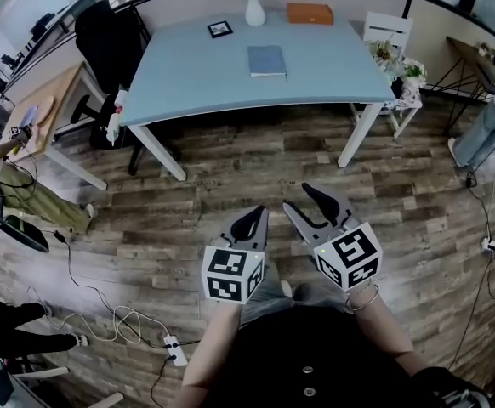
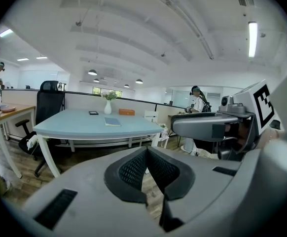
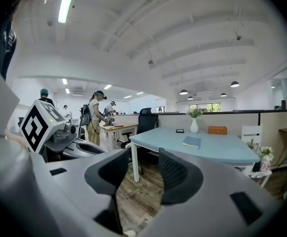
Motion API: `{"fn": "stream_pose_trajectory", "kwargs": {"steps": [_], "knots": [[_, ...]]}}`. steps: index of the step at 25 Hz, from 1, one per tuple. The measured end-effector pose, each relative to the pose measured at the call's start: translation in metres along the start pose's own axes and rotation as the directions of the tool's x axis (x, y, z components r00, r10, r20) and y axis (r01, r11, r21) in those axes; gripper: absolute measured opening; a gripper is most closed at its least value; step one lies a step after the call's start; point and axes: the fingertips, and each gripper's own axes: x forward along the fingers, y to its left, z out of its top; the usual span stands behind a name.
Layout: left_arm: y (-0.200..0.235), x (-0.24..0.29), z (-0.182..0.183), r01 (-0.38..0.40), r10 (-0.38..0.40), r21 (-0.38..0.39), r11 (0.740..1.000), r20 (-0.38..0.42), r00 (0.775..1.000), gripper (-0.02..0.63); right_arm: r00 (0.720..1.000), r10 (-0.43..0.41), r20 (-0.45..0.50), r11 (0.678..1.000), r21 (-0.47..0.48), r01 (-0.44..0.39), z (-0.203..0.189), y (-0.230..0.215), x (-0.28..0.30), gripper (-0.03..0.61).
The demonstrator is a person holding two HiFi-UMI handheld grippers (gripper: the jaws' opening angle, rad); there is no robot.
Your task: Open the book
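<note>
- While both grippers are held low over the wood floor [image 1: 230, 164], well short of the table [image 1: 188, 79], nothing touches the book [image 1: 267, 60].
- That book is closed, with a blue-grey cover, and lies flat near the middle of the light blue tabletop (slightly toward the far side).
- Along the table's far edge sit a small black picture frame [image 1: 220, 29], a white vase [image 1: 254, 10] with flowers, and an orange box [image 1: 310, 13], all apart from the book.
- On the left gripper [image 1: 256, 217] the jaws are together, pad tips touching in its own view, with nothing between them.
- On the right gripper [image 1: 300, 199] the jaws stand apart by a moderate gap with nothing held (only floor planks show through it).
- Both sit side by side, near each other, jaws aimed toward the table and marker cubes facing the head camera.
- At the table's left end stands a black office chair [image 1: 111, 41]; a white chair [image 1: 389, 31] stands by the right far corner.
- To the person's left, a white power strip [image 1: 175, 349] and its cable lie on the floor.
- Other people stand at a wooden desk in the background (seen in the right gripper view).
</note>
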Motion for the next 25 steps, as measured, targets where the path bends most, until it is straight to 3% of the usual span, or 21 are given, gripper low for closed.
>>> {"fn": "stream_pose_trajectory", "kwargs": {"steps": [12, 25], "knots": [[0.044, 0.046, 0.011, 0.014, -0.014, -0.024, 1.000, -0.016, 1.000, 0.012, 1.000, 0.007, 0.003, 1.000, 0.009, -0.007, 0.009, -0.030, 0.053, 0.173], [0.141, 0.127, 0.083, 0.058, -0.058, -0.005, 0.998, 0.008, 0.998, 0.012, 0.999, -0.039, 0.009, 0.999, 0.012, 0.039, 0.055, -0.100, 0.166, 0.173]]}}
